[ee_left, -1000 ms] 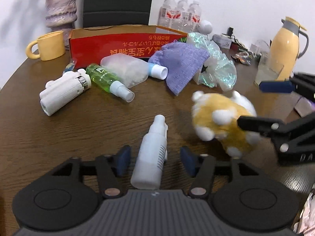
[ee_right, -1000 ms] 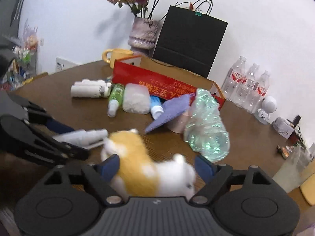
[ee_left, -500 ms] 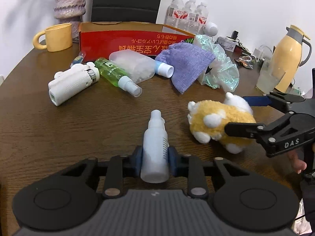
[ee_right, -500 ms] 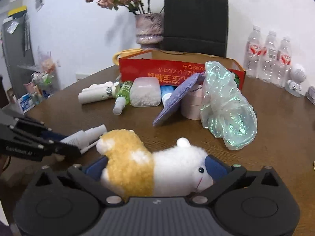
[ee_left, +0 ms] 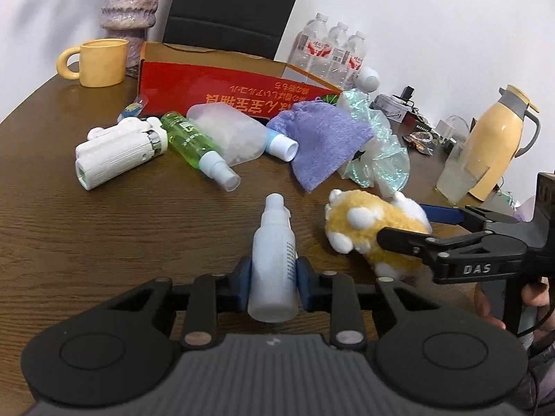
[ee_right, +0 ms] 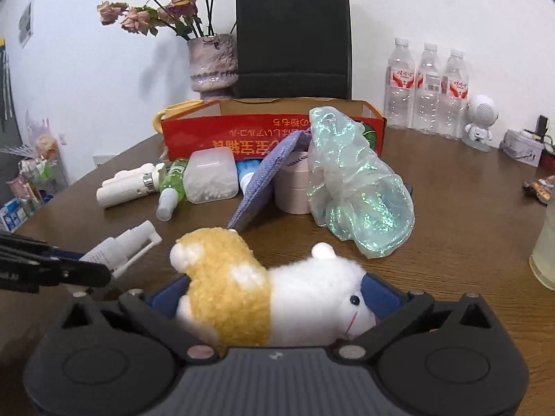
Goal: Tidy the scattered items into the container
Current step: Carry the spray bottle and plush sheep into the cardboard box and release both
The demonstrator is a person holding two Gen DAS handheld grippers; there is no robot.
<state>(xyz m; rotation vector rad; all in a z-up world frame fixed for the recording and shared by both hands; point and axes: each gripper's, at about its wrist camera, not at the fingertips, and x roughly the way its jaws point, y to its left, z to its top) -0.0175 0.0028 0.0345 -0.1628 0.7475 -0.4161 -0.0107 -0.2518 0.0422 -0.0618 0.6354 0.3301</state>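
Holding two things at once, I have the left gripper (ee_left: 272,279) squeezing the white spray bottle (ee_left: 272,263) between its blue pads, low in the middle of the left view, and the right gripper (ee_right: 274,298) pinching the plush toy (ee_right: 270,291) around its soft body, low in the middle of the right view. The red box (ee_left: 239,95) sits open toward the top of both views, past a pile of other things lying just in front of it: the white case (ee_left: 118,149) on the left, the green bottle (ee_left: 194,149), the clear pouch (ee_left: 229,135), the purple cloth (ee_left: 322,142) and the shiny bag (ee_right: 353,180) on the right. All of these lie on the table (ee_left: 104,228), outside the box, and I cannot see inside it. Here is what I worry about. The spray bottle is round and smooth, and the pads hold it near its bottom end, so it could tip or slide out if I swing it fast. The toy is squishy, so the fingers may be holding only fluff, and it could slip free on the way. The two grippers are very near each other, so they could bump if I move both together. The pile stands between me and the box, so a low carry could knock the green bottle rolling or drag the cloth. I think I should go high and slow.
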